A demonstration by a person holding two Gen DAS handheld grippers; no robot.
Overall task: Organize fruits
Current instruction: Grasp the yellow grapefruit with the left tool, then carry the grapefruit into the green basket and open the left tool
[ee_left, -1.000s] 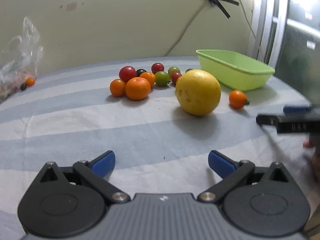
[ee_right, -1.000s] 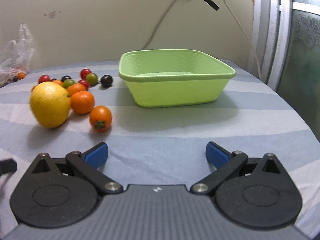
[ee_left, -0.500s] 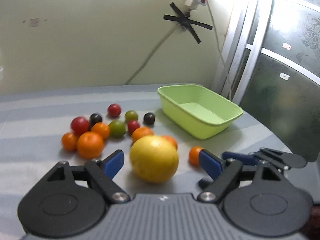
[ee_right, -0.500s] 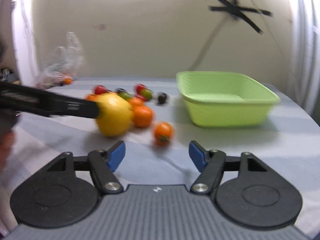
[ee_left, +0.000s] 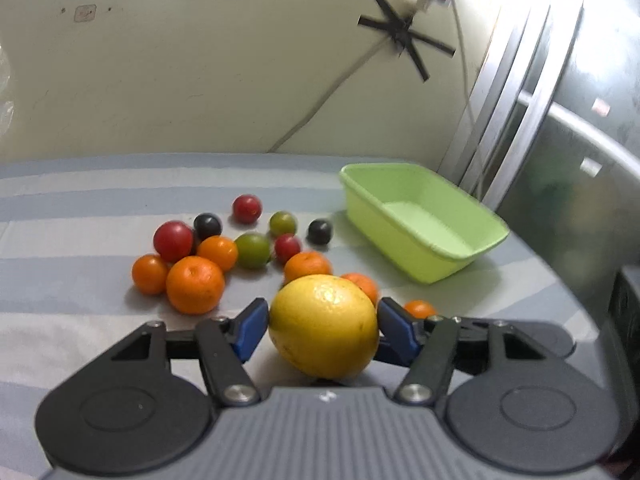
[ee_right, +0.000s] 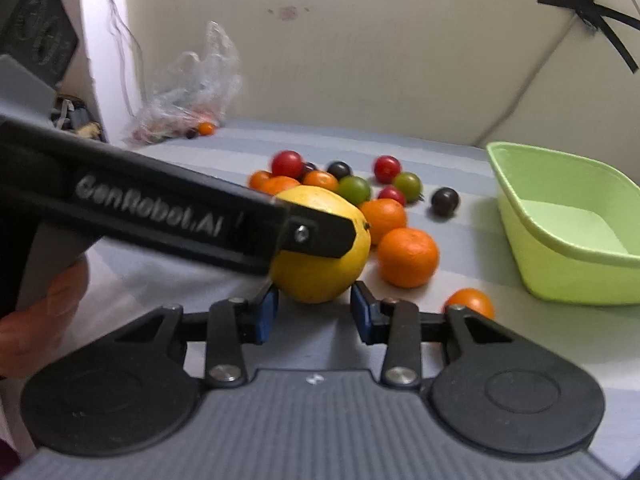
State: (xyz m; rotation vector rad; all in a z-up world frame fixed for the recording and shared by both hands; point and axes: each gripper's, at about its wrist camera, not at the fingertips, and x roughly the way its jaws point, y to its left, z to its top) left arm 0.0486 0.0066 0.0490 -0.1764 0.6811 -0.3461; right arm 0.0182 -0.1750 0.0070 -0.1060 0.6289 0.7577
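Fruits: the yellow citrus [ee_left: 323, 326] sits clamped in the left gripper [ee_left: 322, 330], tilted downward; the right gripper [ee_right: 313, 312], at six o'clock, has just been narrowing, empty.

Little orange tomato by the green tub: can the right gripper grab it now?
Probably not yet. The right gripper has just been closing, with nothing between its jaws, and the little orange tomato lies outside them, to the right. Nothing blocks it after a sideways shift.

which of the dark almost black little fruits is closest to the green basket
The dark fruit lying alone on the cloth just left of the green basket. The other dark one sits farther left, tucked behind the red and orange fruits.
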